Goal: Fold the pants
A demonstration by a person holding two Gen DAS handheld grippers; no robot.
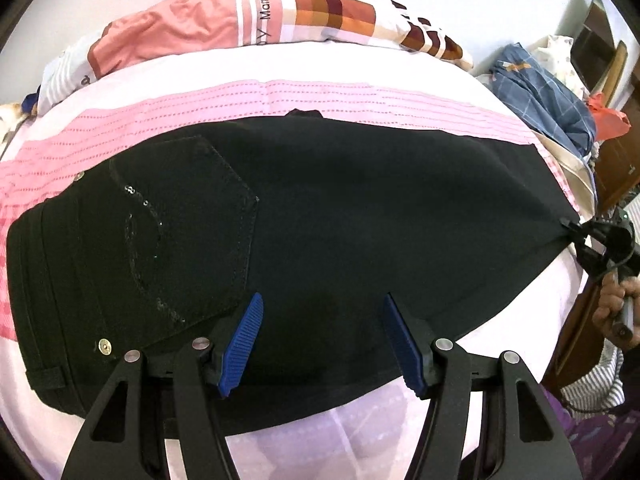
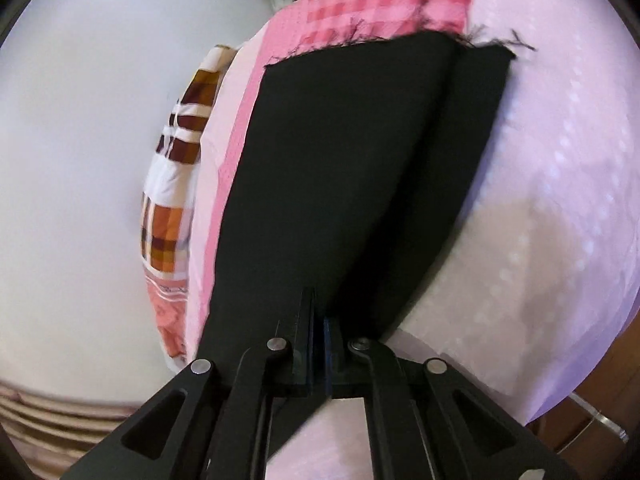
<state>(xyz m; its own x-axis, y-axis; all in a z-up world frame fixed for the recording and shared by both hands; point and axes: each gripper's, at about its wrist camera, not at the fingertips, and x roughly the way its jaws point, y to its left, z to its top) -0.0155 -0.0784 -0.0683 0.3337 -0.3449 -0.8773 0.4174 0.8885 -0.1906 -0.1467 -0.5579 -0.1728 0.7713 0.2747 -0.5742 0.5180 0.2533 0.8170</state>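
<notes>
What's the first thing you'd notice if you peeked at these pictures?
The big black pants lying flat across the pink and white bed sheet, with a sparkly sequin pocket near the waistband. The right claw is pinched shut on the pants' leg end, while the left claw hangs open above the near edge. A colourful checked quilt is bunched along the far side.
</notes>
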